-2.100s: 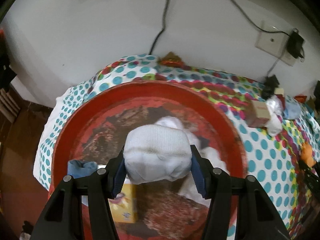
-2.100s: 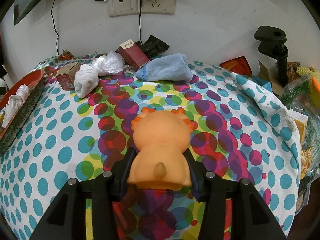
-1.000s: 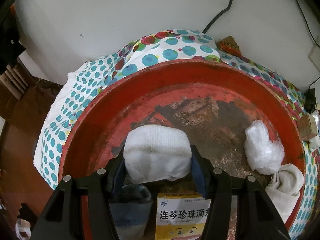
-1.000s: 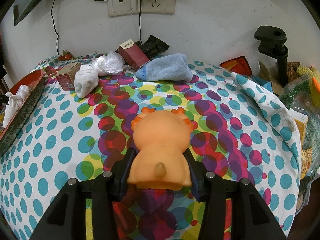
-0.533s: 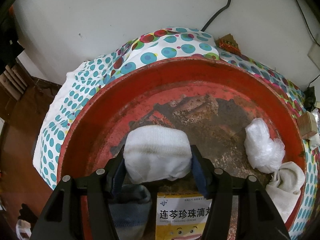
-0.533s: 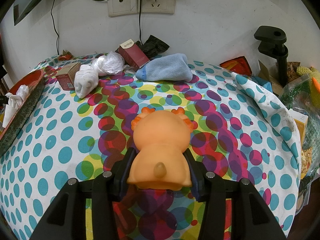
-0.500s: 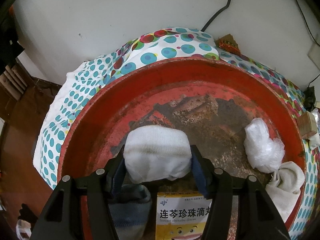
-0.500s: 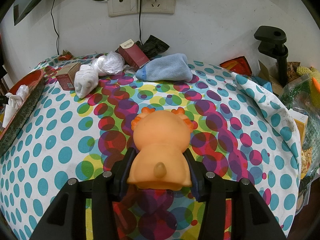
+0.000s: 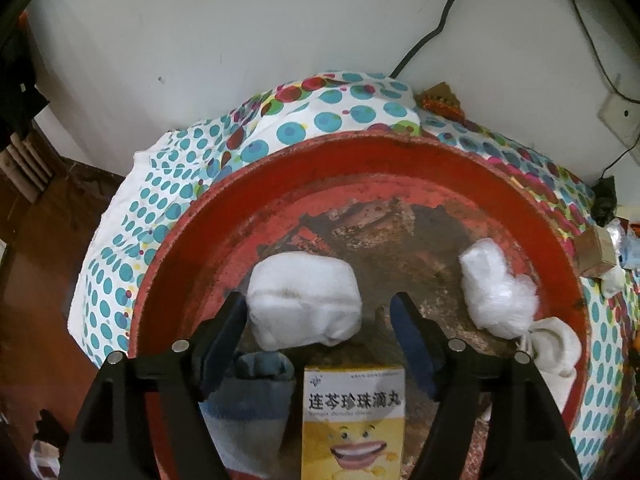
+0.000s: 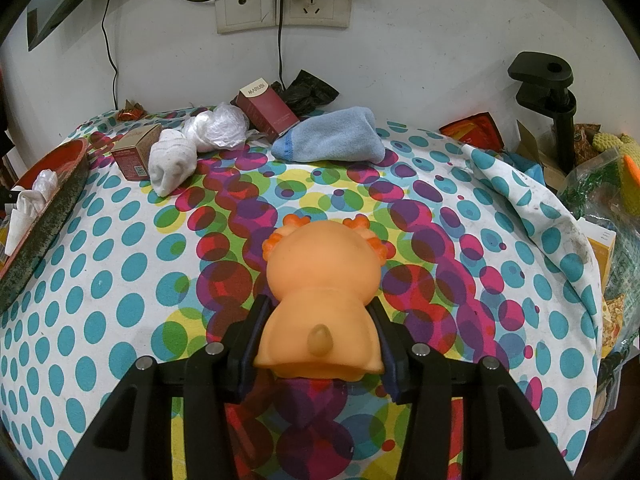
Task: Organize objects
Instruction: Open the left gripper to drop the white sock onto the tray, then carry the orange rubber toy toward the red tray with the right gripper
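White rolled sock point(image 9: 304, 300) sits on the floor of the red basin point(image 9: 192, 232), between the fingers of your left gripper point(image 9: 320, 312). Its jaws have just been opening: right pad stands clear of the sock, left pad is right beside it, contact hard to tell. At 6 o'clock of the sock, a yellow medicine box point(image 9: 354, 420); at 7 o'clock, a blue-grey sock point(image 9: 248, 396) under the left finger. At 3 o'clock, near the basin's wall, a crumpled plastic bag point(image 9: 496, 292), and a white cloth point(image 9: 556, 348) just below it.

Your right gripper point(image 10: 318, 340) pinches the orange rubber toy point(image 10: 324, 280) at its base, both pads pressed on its sides, toy facing away over the dotted tablecloth point(image 10: 120, 280). At 12 o'clock of the toy, a blue towel point(image 10: 332, 140). At 11 o'clock, a maroon box point(image 10: 266, 108), another plastic bag point(image 10: 218, 124), a white sock point(image 10: 172, 160) and a small brown box point(image 10: 134, 152). Basin edge shows at 9 o'clock. Black clamp point(image 10: 548, 92) at 2 o'clock.
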A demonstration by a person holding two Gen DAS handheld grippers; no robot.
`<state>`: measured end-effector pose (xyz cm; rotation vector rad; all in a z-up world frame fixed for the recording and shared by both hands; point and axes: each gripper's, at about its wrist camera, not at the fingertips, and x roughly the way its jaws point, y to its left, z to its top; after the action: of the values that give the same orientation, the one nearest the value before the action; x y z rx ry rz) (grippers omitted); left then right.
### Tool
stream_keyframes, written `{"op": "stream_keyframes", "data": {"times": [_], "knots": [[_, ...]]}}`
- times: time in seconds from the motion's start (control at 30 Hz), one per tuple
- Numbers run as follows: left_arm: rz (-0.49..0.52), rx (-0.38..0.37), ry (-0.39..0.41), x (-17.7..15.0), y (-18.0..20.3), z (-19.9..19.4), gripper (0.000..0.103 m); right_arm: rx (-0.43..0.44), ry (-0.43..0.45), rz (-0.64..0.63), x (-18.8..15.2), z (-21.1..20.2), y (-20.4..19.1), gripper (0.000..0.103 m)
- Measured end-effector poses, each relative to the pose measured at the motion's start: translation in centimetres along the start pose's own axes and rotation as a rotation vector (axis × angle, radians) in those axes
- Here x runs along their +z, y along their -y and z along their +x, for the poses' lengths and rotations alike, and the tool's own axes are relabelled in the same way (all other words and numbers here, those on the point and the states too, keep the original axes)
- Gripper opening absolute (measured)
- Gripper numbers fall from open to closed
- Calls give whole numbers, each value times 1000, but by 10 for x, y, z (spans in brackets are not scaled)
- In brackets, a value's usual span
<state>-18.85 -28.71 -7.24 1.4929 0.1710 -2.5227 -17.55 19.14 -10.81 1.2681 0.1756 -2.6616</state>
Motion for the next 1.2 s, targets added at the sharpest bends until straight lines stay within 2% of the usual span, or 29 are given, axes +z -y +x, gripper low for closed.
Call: {"op": "stream_keyframes", "data": {"times": [0.23, 0.47, 0.63, 0.8, 1.2], "knots": [[12, -14, 41, -8, 10, -29, 80, 0, 0, 0, 0, 0, 1, 50], [-4, -32, 77, -37, 28, -58, 83, 1, 0, -1, 0, 0, 1, 50], [-3, -8, 111, -64, 40, -72, 87, 1, 0, -1, -1, 0, 1, 50], [15, 61, 152, -90, 51, -84, 88, 2, 0, -2, -1, -1, 0, 50], [45, 90, 167, -116, 55, -75, 89, -2, 1, -6, -1, -1, 1, 48]]}}
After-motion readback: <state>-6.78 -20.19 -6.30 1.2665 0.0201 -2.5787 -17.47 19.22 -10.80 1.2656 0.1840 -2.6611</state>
